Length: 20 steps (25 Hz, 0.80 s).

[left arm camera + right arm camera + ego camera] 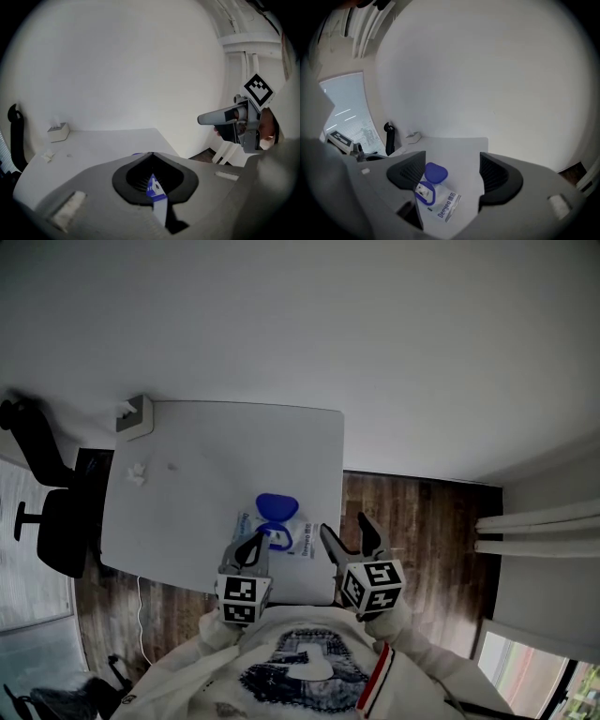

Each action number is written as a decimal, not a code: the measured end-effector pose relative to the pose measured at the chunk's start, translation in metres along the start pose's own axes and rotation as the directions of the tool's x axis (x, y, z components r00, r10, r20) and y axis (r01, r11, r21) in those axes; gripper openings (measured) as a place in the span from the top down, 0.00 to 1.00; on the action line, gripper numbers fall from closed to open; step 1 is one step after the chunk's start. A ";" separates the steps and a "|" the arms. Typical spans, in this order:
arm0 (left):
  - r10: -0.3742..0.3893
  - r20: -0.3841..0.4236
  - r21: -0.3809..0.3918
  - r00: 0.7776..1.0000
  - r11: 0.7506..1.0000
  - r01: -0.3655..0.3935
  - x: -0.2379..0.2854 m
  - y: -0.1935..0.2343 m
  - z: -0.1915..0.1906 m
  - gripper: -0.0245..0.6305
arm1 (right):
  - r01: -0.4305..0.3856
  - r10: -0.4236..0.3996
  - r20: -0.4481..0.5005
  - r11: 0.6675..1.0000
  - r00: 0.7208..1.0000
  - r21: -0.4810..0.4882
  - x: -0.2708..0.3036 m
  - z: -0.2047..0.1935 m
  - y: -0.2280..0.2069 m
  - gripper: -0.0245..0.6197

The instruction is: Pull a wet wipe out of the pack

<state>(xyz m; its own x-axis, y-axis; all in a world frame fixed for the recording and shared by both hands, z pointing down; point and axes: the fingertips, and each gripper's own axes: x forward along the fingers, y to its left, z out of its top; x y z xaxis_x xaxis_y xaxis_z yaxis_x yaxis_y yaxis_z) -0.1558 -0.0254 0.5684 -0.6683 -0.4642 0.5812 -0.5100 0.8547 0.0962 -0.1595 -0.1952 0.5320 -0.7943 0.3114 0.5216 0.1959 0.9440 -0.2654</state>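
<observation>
My left hand-held gripper (151, 180) is clamped on the edge of the white soft wet-wipe pack (446, 205), whose blue oval lid (436, 172) is flipped open. My right hand-held gripper (452, 176): jaws wide apart, gripping nothing.

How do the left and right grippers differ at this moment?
The left gripper's jaws are shut, pinching an edge of the wipe pack; the right gripper's jaws stand wide apart with nothing between them. The left gripper reaches the pack; the right gripper hangs by the table's right edge, apart from it. Both point toward the pack.
</observation>
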 end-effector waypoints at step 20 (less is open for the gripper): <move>-0.077 -0.191 -0.006 0.979 0.997 0.078 0.030 -0.015 -0.055 0.77 | 0.038 -0.037 -0.054 0.999 0.998 0.006 -0.004 -0.017 -0.008 0.45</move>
<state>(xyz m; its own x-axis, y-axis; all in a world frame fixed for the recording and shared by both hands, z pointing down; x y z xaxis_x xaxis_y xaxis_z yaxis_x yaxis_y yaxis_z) -0.1385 -0.0394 0.6285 -0.5114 -0.4760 0.7155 -0.5573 0.8175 0.1455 -0.1484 -0.2024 0.5458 -0.7689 0.2814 0.5741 0.1624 0.9545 -0.2502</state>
